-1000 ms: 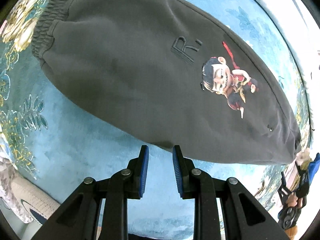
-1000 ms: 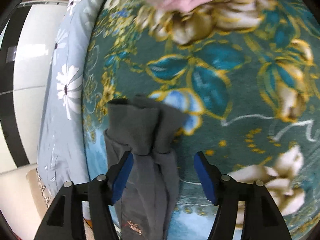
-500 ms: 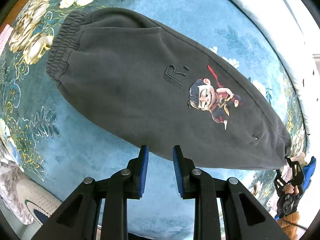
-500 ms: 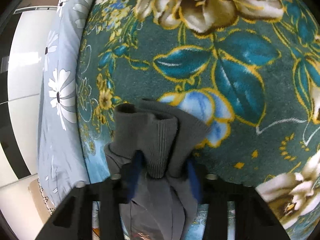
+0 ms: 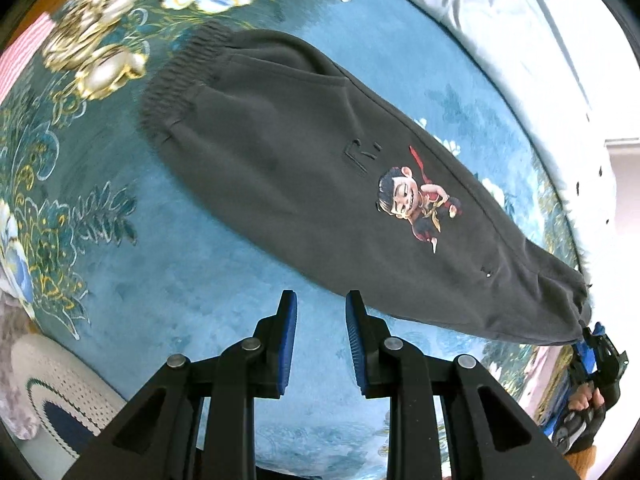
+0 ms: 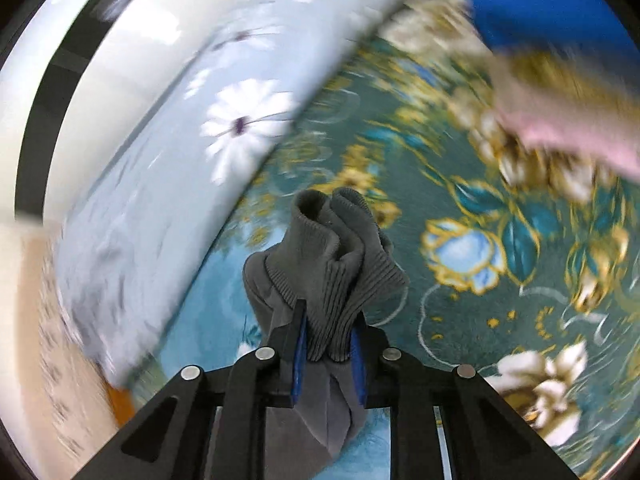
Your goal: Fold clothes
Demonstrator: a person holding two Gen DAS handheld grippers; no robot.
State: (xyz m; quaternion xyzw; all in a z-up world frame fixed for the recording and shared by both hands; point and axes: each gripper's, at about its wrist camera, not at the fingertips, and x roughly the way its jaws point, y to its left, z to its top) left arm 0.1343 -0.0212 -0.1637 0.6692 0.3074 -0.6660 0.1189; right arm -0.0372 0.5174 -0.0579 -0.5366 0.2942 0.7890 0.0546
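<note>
Dark grey sweatpants [image 5: 304, 184] with a cartoon print [image 5: 416, 204] lie folded lengthwise on a blue floral blanket [image 5: 168, 288]. The elastic waistband [image 5: 176, 80] is at the upper left. My left gripper [image 5: 320, 336] hovers just off the near edge of the pants, its jaws a narrow gap apart and empty. My right gripper [image 6: 328, 344] is shut on the ribbed ankle cuffs [image 6: 340, 256] and holds them lifted off the blanket. It also shows at the far right of the left wrist view [image 5: 596, 352], at the leg end.
A pale blue daisy-print quilt [image 6: 168, 184] runs along the left of the blanket. A pink garment [image 6: 568, 128] lies at the upper right. A white knit item [image 5: 52, 396] sits at the lower left of the left wrist view.
My right gripper closed on the ankle cuffs and lifted them, swinging fast. My left gripper pulled back from the pants, so more of them shows.
</note>
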